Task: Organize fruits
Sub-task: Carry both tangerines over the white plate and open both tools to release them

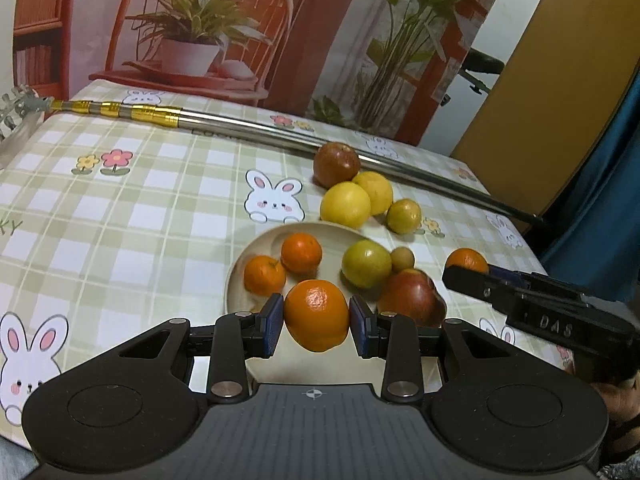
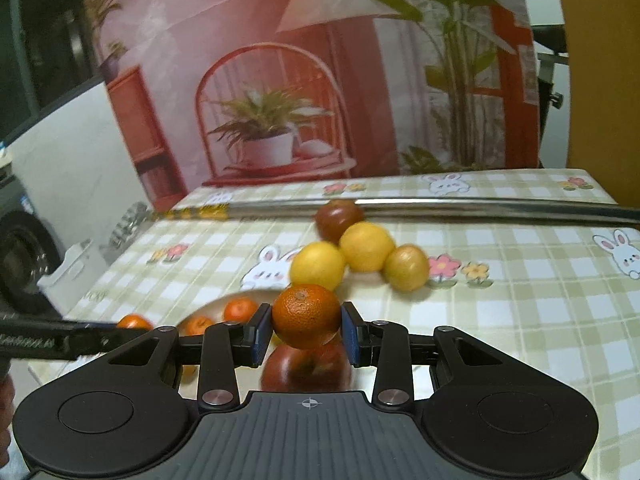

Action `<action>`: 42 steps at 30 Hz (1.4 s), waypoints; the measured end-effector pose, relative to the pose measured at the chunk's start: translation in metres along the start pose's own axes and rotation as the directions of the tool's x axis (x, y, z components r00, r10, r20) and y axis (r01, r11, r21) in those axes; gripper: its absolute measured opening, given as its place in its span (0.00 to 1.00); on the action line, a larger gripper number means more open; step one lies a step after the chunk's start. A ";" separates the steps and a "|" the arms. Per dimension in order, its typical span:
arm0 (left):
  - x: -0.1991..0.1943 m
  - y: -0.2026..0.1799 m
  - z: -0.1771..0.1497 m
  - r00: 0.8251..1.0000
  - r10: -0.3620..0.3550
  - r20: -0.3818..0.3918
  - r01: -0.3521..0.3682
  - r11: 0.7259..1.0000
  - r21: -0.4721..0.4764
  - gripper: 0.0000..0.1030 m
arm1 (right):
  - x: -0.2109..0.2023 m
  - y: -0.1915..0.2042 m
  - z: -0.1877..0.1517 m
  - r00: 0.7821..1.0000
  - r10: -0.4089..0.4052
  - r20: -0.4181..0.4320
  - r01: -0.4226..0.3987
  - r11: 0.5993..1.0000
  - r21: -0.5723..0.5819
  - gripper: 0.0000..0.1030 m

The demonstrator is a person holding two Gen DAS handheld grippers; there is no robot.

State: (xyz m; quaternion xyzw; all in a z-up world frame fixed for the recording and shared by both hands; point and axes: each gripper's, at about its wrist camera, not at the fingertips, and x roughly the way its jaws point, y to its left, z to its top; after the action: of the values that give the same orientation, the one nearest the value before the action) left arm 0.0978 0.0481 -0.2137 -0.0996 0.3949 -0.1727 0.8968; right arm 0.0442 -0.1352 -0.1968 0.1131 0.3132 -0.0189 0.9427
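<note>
My left gripper (image 1: 316, 316) pinches a round orange (image 1: 316, 314) above the beige plate (image 1: 256, 240); my right gripper (image 2: 306, 330) pinches another orange (image 2: 306, 314). Risk: smooth peel slipping, striking the red apple (image 2: 306, 368).

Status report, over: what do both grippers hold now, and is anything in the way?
Left gripper shut on round orange, above beige plate. Right gripper shut on darker orange. Red apple directly below it.

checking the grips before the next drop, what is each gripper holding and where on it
The left gripper clamps an orange by its two opposite sides, pads at its widest part. The right gripper clamps a darker orange the same way.
</note>
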 end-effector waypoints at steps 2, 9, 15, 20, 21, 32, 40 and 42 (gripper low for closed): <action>0.001 0.002 -0.003 1.000 -0.002 -0.011 0.001 1.000 -0.005 0.36 | -0.004 0.008 -0.007 1.000 0.006 -0.010 -0.006 1.000 -0.023 0.32; 0.012 0.005 -0.010 0.999 -0.005 -0.053 0.004 1.000 -0.020 0.36 | -0.011 0.014 -0.021 0.999 0.017 -0.048 -0.020 0.998 -0.058 0.32; 0.022 0.008 -0.016 0.996 0.001 -0.090 -0.003 1.000 -0.020 0.36 | -0.007 0.012 -0.032 0.996 0.021 -0.084 -0.026 0.998 -0.058 0.32; 0.026 0.012 -0.019 0.994 0.005 -0.105 -0.008 1.000 -0.026 0.36 | -0.003 0.017 -0.035 0.994 0.031 -0.104 -0.039 0.996 -0.083 0.32; 0.026 0.012 -0.020 0.994 0.006 -0.106 -0.009 1.000 -0.027 0.36 | -0.003 0.017 -0.035 0.994 0.031 -0.106 -0.040 0.996 -0.084 0.32; 0.034 0.009 -0.021 0.994 0.038 -0.098 -0.037 0.999 0.013 0.36 | 0.007 0.017 -0.039 0.985 0.036 -0.166 -0.050 0.996 -0.076 0.32; 0.040 0.006 -0.021 0.994 0.075 -0.082 -0.070 0.996 0.059 0.36 | 0.019 0.013 -0.039 0.982 0.016 -0.186 -0.030 0.997 -0.072 0.32; 0.041 0.005 -0.021 0.993 0.085 -0.077 -0.080 0.994 0.072 0.36 | 0.022 0.011 -0.038 0.983 0.010 -0.185 -0.024 0.997 -0.071 0.32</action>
State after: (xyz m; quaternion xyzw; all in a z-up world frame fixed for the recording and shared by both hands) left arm 0.1091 0.0360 -0.2570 -0.0453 0.4280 -0.1527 0.8896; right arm 0.0411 -0.1155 -0.2376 0.0824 0.3987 0.0113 0.9133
